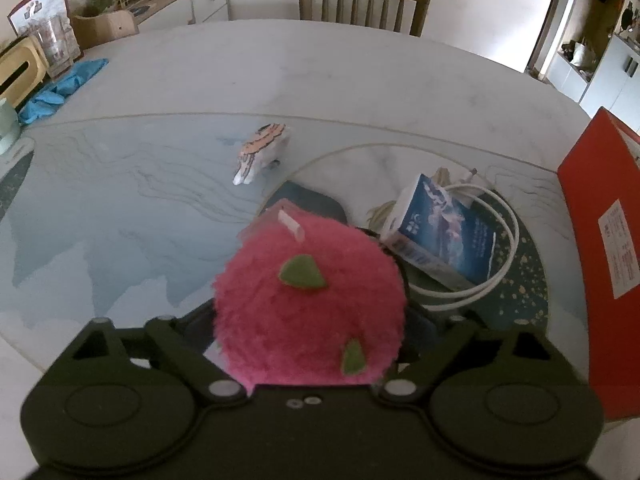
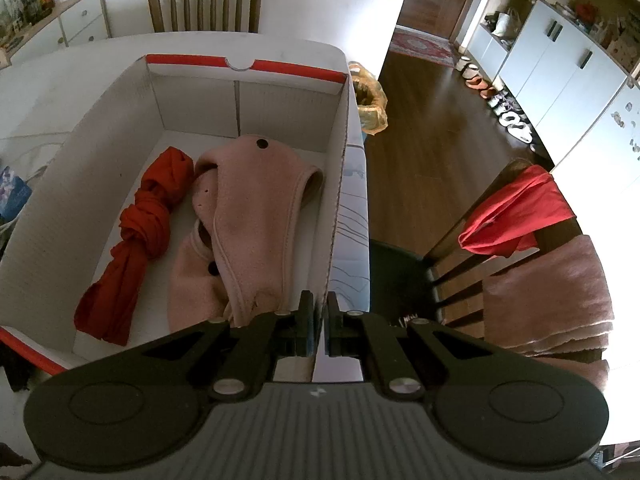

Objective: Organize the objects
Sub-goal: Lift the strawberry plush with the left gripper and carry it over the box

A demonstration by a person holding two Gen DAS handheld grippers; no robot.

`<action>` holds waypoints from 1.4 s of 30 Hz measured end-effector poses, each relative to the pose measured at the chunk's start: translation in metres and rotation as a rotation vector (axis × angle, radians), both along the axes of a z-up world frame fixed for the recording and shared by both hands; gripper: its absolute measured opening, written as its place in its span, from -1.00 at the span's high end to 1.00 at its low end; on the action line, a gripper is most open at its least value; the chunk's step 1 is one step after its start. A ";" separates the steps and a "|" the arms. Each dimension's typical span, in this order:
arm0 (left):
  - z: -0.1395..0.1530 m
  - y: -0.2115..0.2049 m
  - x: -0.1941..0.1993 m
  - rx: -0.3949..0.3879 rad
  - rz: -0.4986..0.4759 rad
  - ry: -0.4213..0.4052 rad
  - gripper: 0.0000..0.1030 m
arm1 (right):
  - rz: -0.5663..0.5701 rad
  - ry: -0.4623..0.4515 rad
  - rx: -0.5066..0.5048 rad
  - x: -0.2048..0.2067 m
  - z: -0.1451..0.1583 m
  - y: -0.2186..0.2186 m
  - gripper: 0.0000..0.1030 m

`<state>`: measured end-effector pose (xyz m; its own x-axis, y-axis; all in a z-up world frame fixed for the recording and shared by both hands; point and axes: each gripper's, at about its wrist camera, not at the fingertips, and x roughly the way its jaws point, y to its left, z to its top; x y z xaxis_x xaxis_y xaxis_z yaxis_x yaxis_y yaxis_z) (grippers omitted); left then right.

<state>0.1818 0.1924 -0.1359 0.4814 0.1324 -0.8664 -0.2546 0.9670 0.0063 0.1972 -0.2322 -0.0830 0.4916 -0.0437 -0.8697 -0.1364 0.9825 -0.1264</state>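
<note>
We observed the left gripper (image 1: 310,300) with its jaws set wide around a pink plush ball (image 1: 308,304) above the table (image 1: 360,80); whether the pads pressed it could not be determined. The right gripper (image 2: 319,320) had its jaws clamped together on the right wall of the cardboard box (image 2: 338,200), which held a pink garment (image 2: 248,216) and a knotted red cloth (image 2: 140,224).

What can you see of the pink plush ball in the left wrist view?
The pink plush ball is round and shaggy, bright pink fake fur with two green felt leaf patches and a small white tag on its far side. It sits between the wide-set arms of the left tool, filling the gap; the fingertips are hidden behind it, so contact cannot be confirmed. It is above the blue table mat, left of the blue-and-white box.
</note>
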 end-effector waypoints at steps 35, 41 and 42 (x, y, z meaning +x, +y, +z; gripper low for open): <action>0.104 -0.079 -0.001 -0.037 -0.226 -0.130 -0.56 | -0.004 -0.003 0.041 -0.001 0.002 -0.003 0.91; 0.114 -0.115 0.005 -0.049 -0.310 -0.144 -0.56 | -0.005 -0.005 0.047 -0.001 0.002 -0.004 0.91; 0.115 -0.121 0.006 -0.050 -0.323 -0.147 -0.56 | -0.005 -0.005 0.048 -0.001 0.002 -0.003 0.91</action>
<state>0.1882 0.0709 -0.0212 0.6111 -0.0881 -0.7866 0.0697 0.9959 -0.0574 0.1962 -0.2356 -0.0811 0.4960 -0.0045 -0.8683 -0.1308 0.9882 -0.0798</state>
